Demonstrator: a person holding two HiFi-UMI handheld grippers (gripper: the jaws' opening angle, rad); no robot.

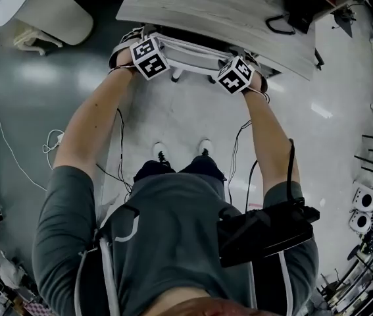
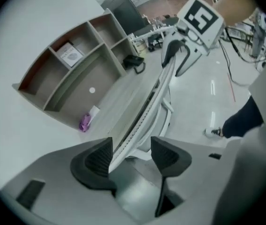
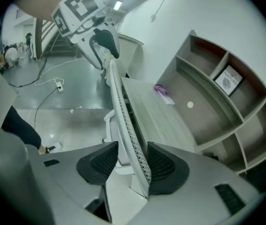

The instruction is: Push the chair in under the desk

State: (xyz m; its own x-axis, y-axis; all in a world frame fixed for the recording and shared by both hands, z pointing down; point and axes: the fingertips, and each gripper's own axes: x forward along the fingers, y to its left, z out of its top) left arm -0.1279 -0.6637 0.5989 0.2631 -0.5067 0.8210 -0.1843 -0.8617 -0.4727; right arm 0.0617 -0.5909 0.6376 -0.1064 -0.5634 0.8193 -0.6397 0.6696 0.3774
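The left forearm (image 1: pixel 91 127) and right forearm (image 1: pixel 270 143) stretch forward, roughly parallel. The grey plastic left gripper (image 2: pixel 132 154) and right gripper (image 3: pixel 132 161) tilt downward, jaws apart on both.

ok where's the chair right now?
Top centre of the head view: the chair has its white backrest at the desk's near edge, and the top rim runs between the left gripper and right gripper.

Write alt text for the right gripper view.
The right gripper, jaws open, straddles the top edge of a white mesh chair backrest, which lies close against one pad, clear of the other. Farther along that edge sits the left gripper; a grey wood-grain desk with an open shelf unit lies to the right.
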